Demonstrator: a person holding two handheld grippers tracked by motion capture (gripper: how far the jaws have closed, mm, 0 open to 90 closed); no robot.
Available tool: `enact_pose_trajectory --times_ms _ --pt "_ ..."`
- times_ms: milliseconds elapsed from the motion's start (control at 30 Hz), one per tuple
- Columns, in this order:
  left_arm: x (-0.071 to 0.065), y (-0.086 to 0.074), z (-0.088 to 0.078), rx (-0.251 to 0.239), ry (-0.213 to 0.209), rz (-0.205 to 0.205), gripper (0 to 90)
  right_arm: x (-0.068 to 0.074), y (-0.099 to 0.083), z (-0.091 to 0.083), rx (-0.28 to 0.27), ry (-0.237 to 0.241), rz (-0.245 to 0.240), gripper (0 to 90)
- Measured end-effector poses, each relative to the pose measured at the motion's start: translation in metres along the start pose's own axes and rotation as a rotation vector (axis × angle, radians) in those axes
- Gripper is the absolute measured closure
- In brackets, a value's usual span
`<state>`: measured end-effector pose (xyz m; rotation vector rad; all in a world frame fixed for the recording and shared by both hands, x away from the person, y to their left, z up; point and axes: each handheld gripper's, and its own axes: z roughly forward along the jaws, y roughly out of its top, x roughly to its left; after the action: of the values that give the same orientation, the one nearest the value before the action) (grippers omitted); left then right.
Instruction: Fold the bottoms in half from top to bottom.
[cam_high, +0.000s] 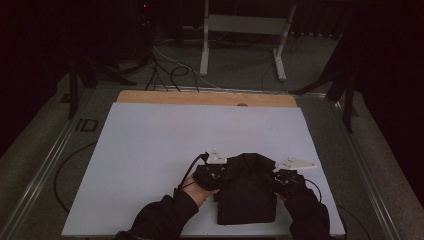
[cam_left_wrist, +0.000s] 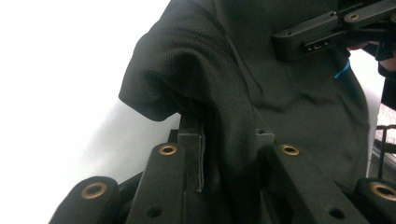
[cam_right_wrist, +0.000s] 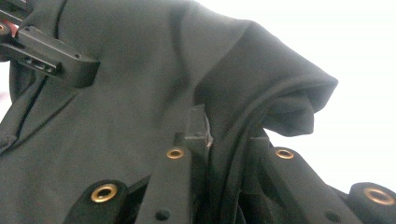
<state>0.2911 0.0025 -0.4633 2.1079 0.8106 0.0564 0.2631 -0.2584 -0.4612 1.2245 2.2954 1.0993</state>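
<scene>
Your left hand comes in from the bottom of the high view, holding the left gripper at the left edge of a dark garment. In the left gripper view its jaws are closed on a thick fold of the fabric, which bunches up and over them, with the white sheet showing beyond. The garment lies folded on the near part of the worktop, between your two grippers, with its far end gathered up between them. At its right edge your right gripper sits just as close, and the right gripper view shows those jaws pinching several layers of the cloth, which rises in a rounded hump above them.
</scene>
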Motion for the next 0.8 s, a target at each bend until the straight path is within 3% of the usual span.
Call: enact_pose_trajectory --times_ms 467,800 --pt "0.007 0.016 -0.024 -0.028 0.021 0.026 74.8 0.005 0.025 -0.005 -0.046 0.005 -0.028 78.3" --pt "0.02 0.02 -0.045 -0.051 0.045 0.017 74.8 0.013 0.046 0.0 -0.071 0.018 -0.051 78.3"
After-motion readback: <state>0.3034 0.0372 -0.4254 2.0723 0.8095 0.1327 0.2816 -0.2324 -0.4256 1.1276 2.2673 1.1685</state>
